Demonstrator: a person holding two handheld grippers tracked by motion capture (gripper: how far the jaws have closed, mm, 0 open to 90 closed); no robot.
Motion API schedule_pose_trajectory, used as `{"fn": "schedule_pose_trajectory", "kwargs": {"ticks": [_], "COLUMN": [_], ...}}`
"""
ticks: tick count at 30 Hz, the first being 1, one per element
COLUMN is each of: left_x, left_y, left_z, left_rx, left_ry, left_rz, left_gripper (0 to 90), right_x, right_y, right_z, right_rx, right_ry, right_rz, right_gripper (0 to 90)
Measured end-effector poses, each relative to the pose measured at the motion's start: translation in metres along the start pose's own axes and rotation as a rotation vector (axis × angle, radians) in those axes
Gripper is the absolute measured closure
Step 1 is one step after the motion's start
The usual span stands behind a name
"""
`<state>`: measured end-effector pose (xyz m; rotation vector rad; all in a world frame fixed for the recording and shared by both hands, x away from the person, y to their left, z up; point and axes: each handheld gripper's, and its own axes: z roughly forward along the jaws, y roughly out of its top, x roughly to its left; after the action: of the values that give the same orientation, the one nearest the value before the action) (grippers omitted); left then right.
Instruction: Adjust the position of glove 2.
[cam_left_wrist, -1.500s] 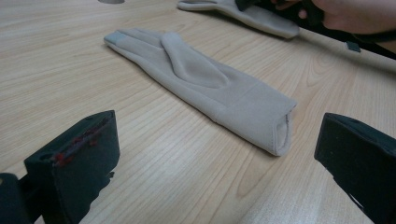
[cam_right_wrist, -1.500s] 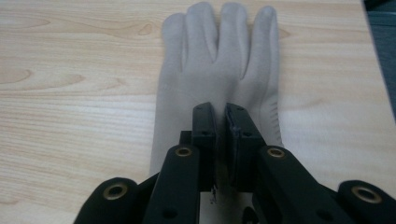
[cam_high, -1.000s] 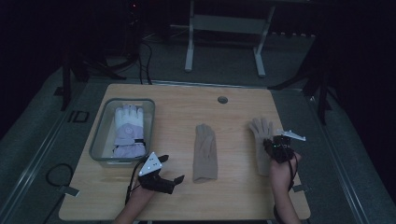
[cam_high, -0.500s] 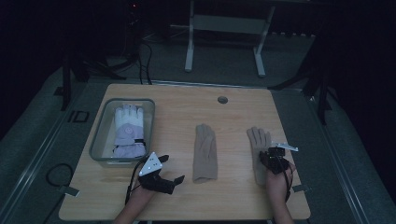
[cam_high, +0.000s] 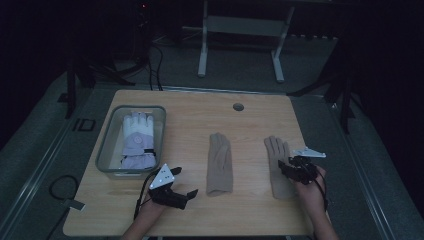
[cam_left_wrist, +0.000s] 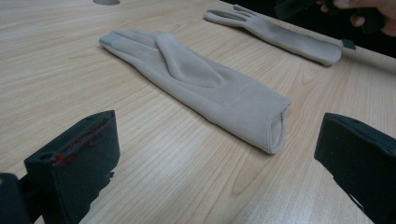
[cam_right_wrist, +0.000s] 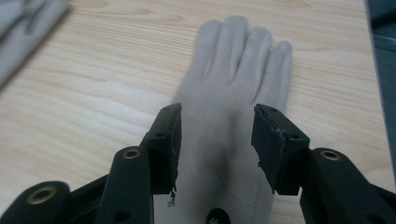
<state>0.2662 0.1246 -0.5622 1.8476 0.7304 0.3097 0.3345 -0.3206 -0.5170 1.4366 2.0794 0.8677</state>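
Observation:
Two beige gloves lie flat on the wooden table (cam_high: 180, 115). One beige glove (cam_high: 220, 162) (cam_left_wrist: 201, 79) is in the middle, its cuff toward me. The other beige glove (cam_high: 274, 150) (cam_right_wrist: 238, 60) (cam_left_wrist: 280, 35) lies to the right, fingers pointing away. My right gripper (cam_high: 286, 167) (cam_right_wrist: 219, 140) hovers over that glove's palm. Its jaws have just been opening and stand apart, with the glove below them and not pinched. My left gripper (cam_high: 183, 181) (cam_left_wrist: 219, 144) rests low near the front edge, jaws wide open, facing the middle glove's cuff and holding nothing.
A clear plastic bin (cam_high: 107, 150) at the left of the table holds a white and lavender glove (cam_high: 136, 137). A round cable hole (cam_high: 238, 107) sits near the far edge. Dark floor and a metal stand lie beyond the table.
My right gripper has come nearer and lower with the right glove, then opened and let it go; the glove now lies flat. The left gripper has stayed put.

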Motion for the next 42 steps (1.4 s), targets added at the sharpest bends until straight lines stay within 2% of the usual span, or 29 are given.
{"fn": "schedule_pose_trajectory", "kwargs": {"ticks": [3, 4, 6, 9, 14, 18, 20, 21, 22, 25, 27, 28, 32, 37, 42], "left_x": [-0.001, -0.001, 0.000, 0.000, -0.001, -0.002, -0.002, -0.002, -0.002, -0.002, -0.003, -0.003, -0.003, -0.002, -0.003], "left_y": [0.000, 0.000, 0.000, 0.000, 0.000, 0.001, 0.001, 0.001, 0.001, 0.000, 0.001, 0.001, 0.001, 0.001, 0.002], "left_z": [0.000, 0.000, 0.000, 0.000, 0.001, 0.001, 0.001, 0.001, 0.001, 0.002, 0.002, 0.002, 0.001, 0.001, 0.000], "left_rx": [-0.003, -0.002, -0.003, 0.001, 0.005, 0.006, 0.008, 0.008, 0.009, 0.011, 0.015, 0.014, 0.006, 0.006, 0.007], "left_ry": [0.000, 0.001, 0.001, 0.003, 0.002, 0.001, 0.001, 0.001, 0.000, -0.002, -0.001, -0.002, 0.001, 0.002, 0.008], "left_rz": [0.000, 0.002, 0.003, 0.005, 0.014, 0.020, 0.023, 0.025, 0.025, 0.028, 0.031, 0.030, 0.028, 0.024, 0.032], "left_gripper": [0.2, 0.2, 0.2, 0.2, 0.2, 0.2, 0.2, 0.2, 0.2, 0.2, 0.2, 0.2, 0.2, 0.2, 0.2], "right_x": [-0.010, -0.014, -0.020, -0.024, -0.018, -0.014, -0.014, -0.014, -0.013, -0.009, -0.004, -0.002, 0.002, 0.015, 0.031], "right_y": [-0.001, -0.002, -0.006, -0.014, -0.020, -0.020, -0.022, -0.023, -0.024, -0.021, -0.018, -0.017, -0.013, 0.005, 0.028], "right_z": [-0.005, -0.006, -0.008, -0.006, 0.003, 0.013, 0.020, 0.023, 0.023, 0.022, 0.022, 0.022, 0.018, 0.001, -0.010], "right_rx": [0.004, 0.000, 0.005, 0.004, -0.011, -0.012, 0.009, 0.023, 0.019, 0.040, 0.063, 0.067, 0.049, 0.008, -0.030], "right_ry": [0.023, 0.041, 0.073, 0.079, 0.091, 0.077, 0.058, 0.040, 0.044, 0.021, -0.010, -0.023, -0.045, -0.085, -0.100], "right_rz": [-0.079, -0.089, -0.086, -0.074, -0.075, -0.083, -0.085, -0.076, -0.046, -0.010, -0.021, -0.019, 0.059, 0.094, 0.110], "right_gripper": [50.7, 51.0, 51.5, 52.0, 50.6, 50.9, 51.4, 53.3, 57.1, 76.5, 81.1, 82.2, 83.6, 83.7, 83.7]}}
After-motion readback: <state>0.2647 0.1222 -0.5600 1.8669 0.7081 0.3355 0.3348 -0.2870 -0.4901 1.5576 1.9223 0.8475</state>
